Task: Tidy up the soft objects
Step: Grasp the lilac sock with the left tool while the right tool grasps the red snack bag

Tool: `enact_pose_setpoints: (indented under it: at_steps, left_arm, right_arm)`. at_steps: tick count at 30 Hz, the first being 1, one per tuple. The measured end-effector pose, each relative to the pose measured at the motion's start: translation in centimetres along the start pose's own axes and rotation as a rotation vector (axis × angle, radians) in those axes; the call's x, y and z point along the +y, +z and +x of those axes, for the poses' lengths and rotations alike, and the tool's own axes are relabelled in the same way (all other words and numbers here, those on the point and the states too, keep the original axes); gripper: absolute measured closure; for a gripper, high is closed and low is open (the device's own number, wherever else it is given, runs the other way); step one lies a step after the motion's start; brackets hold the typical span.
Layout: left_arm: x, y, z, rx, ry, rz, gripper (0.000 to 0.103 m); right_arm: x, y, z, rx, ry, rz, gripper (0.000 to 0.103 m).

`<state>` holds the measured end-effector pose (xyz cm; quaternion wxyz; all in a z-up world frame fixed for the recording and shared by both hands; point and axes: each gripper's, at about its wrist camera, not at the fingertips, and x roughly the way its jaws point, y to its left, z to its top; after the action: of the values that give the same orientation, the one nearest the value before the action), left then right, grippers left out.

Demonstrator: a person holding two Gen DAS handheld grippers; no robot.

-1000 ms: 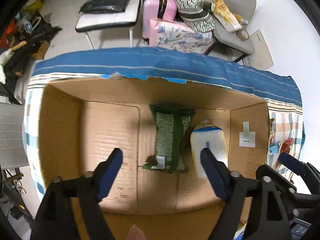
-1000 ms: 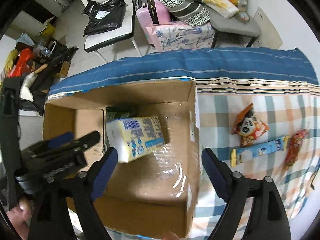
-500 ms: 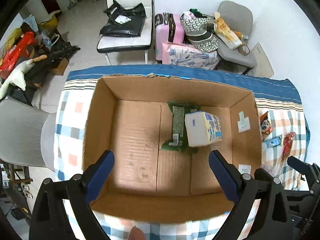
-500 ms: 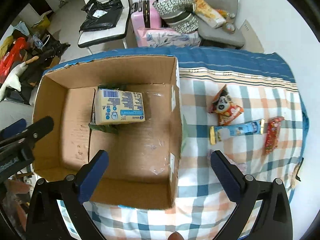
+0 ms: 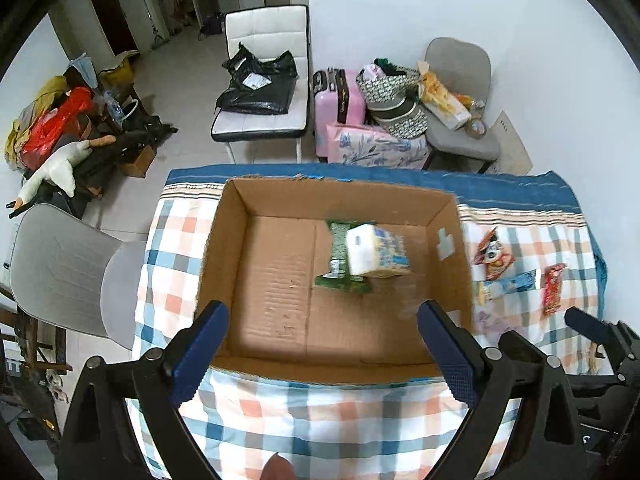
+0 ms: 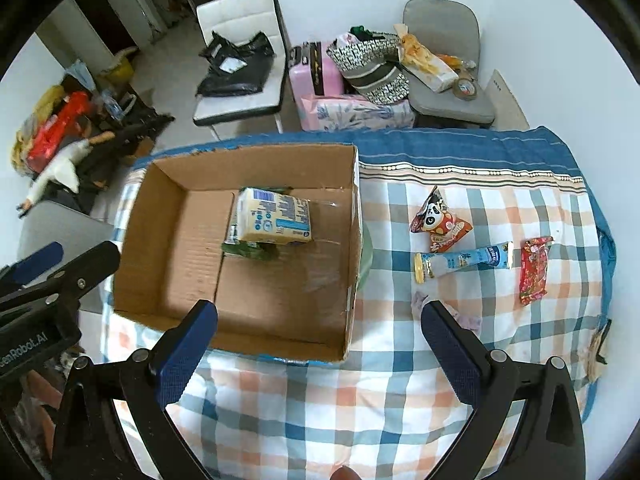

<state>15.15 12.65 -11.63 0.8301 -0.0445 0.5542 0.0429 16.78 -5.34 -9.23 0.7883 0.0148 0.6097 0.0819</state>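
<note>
An open cardboard box [image 5: 240, 240] [image 6: 160, 216] sits on the checked cloth. Inside it a yellow tissue pack [image 5: 376, 250] [image 6: 274, 220] lies on a green packet [image 5: 340, 276] [image 6: 248, 250]. Right of the box lie a panda snack bag [image 6: 440, 222] [image 5: 492, 254], a blue tube packet [image 6: 464, 262] [image 5: 506, 286], a red packet [image 6: 534, 270] [image 5: 552, 288] and a small purple soft thing [image 6: 464, 318]. My left gripper [image 5: 320, 348] is open and empty above the box's near edge. My right gripper [image 6: 320, 344] is open and empty above the box's near right corner.
The table [image 6: 320, 420] has a blue striped far edge [image 6: 460, 148]. A grey chair [image 5: 68, 272] stands at the left. Behind are a white chair [image 5: 264, 92], a pink suitcase [image 5: 336, 100], bags, and another grey chair [image 5: 460, 120].
Both grippers have pulled up and back out of the box, which now looks smaller. The tissue pack has settled flat on the green packet.
</note>
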Motion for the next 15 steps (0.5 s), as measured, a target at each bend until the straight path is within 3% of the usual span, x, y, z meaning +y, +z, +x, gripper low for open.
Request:
enact_pose_setpoints:
  at_steps: [8,15]
  left_arm:
    - [-8.7,0.2,-0.8,0.004,-0.089,0.067,0.006]
    - [-18.0,0.1,3.5,0.129,-0.189,0.091,0.006]
  right_arm:
    - [-9.1,-1.4,-2.9,-0.033,0.0,0.118,0.0]
    - [-20.9,-2.1,-2.5,-0.014,-0.099,0.239,0.0]
